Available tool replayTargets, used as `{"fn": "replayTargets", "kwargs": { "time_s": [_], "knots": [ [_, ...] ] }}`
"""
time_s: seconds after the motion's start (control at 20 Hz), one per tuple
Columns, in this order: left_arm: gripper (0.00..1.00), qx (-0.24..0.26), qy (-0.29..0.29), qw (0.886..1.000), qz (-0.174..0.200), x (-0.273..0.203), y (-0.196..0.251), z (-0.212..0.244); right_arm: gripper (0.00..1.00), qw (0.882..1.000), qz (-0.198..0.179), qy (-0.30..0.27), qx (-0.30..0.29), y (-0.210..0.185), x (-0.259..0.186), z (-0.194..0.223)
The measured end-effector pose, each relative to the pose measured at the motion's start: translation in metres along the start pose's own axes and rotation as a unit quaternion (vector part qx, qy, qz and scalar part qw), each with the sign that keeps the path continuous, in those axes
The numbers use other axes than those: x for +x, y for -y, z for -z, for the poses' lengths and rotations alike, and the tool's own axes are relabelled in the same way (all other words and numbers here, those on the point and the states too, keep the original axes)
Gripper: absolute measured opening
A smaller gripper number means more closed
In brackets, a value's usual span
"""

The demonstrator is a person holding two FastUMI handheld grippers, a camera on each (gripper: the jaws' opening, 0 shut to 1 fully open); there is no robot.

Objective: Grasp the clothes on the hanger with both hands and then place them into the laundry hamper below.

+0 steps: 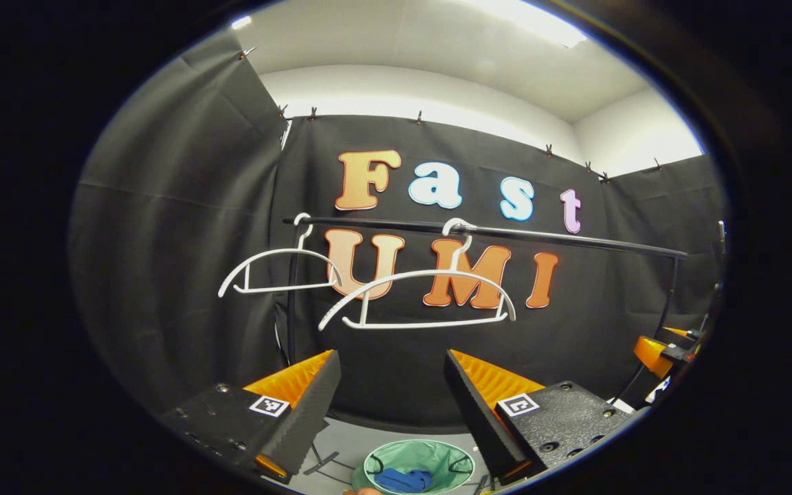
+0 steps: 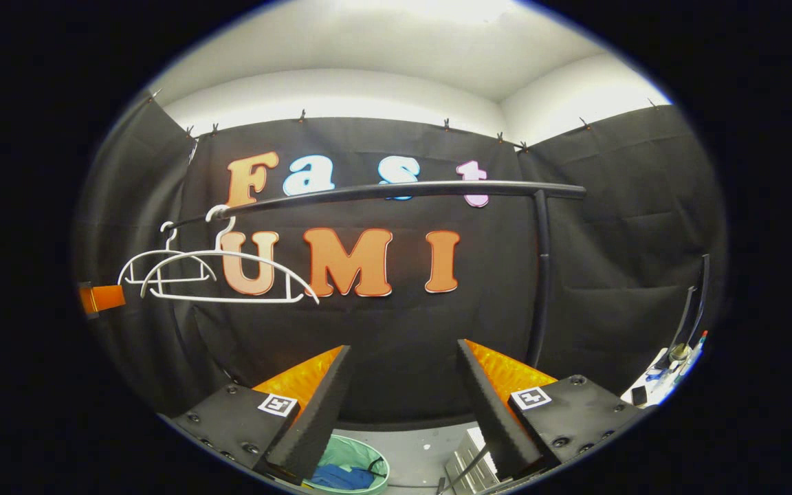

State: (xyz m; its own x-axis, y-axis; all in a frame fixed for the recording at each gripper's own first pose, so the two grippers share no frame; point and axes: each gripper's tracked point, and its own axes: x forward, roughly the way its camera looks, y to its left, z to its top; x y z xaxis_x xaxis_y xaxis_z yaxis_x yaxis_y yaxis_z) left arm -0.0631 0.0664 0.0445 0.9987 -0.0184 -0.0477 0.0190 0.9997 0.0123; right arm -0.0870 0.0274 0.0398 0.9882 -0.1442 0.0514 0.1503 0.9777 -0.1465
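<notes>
Lying in the hamper, blue clothes; both tools gape.

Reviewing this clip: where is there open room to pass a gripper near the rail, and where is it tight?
Open: along the rail between the nearer hanger and the upright post. Tight: the rail's other end, where the two hangers hang close together. Below, the hamper already holds blue clothing.

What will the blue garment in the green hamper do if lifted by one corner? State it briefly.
The crumpled blue cloth garment probably goes limp and hangs: it lies bunched in folds inside the round green mesh-sided laundry hamper. It is likely light, since the thin-walled hamper keeps its round shape under it. A handle loop lies close by, so it might snag there.
</notes>
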Motion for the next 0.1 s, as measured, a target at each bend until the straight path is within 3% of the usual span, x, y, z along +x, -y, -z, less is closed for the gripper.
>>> {"fn": "replayTargets", "kwargs": {
  "time_s": [0.05, 0.1],
  "knots": [
    [0.98, -0.001, 0.0, 1.0, 0.001, 0.0026, 0.002, 0.0005, 0.89, 1.0, 0.003, 0.001, 0.001, 0.0035, -0.0002, 0.0],
    [0.95, -0.001, 0.001, 1.0, 0.004, 0.0065, 0.0052, 0.0001, 0.89, 1.0, 0.007, 0.002, 0.002, 0.0068, -0.0003, -0.0003]
  ]
}}
